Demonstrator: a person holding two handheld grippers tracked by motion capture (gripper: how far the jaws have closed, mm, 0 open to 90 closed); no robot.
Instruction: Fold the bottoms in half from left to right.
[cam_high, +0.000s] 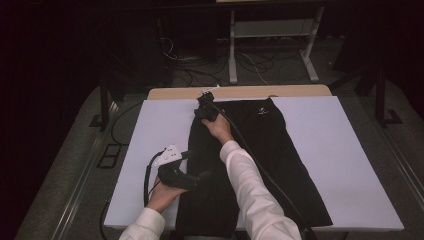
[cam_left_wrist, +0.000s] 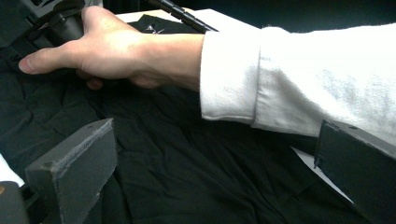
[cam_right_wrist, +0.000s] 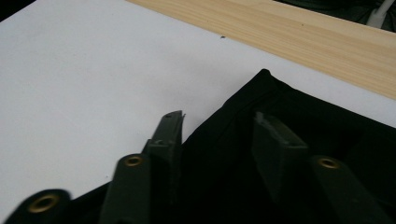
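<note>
High view has a black garment (cam_high: 240, 165), seemingly shorts or trousers, lying flat on a white board (cam_high: 345, 165) that covers a wooden table (cam_high: 240, 92); the waist end with a small white logo (cam_high: 263, 112) points away from the person.

The right gripper (cam_high: 204, 111), held by the right hand (cam_high: 218, 128), reaches to the garment's far left corner. In the right gripper view its jaws stand partly open astride the corner's folded edge (cam_right_wrist: 243, 109), one over the white board just beside the cloth and one over the cloth; nothing is pinched yet.

The left gripper (cam_high: 192, 176) sits at the garment's left edge near the person. In the left gripper view its jaws are wide apart and empty, with creased black fabric (cam_left_wrist: 187, 177) between them and the white sleeve (cam_left_wrist: 299, 79) crossing above.

The cloth looks light, limp and wrinkle-prone, so it would likely sag and drag rather than hold shape. The thicker hemmed corner or waistband seems the best place to pinch, with a second hold along the same edge to keep it spread.
</note>
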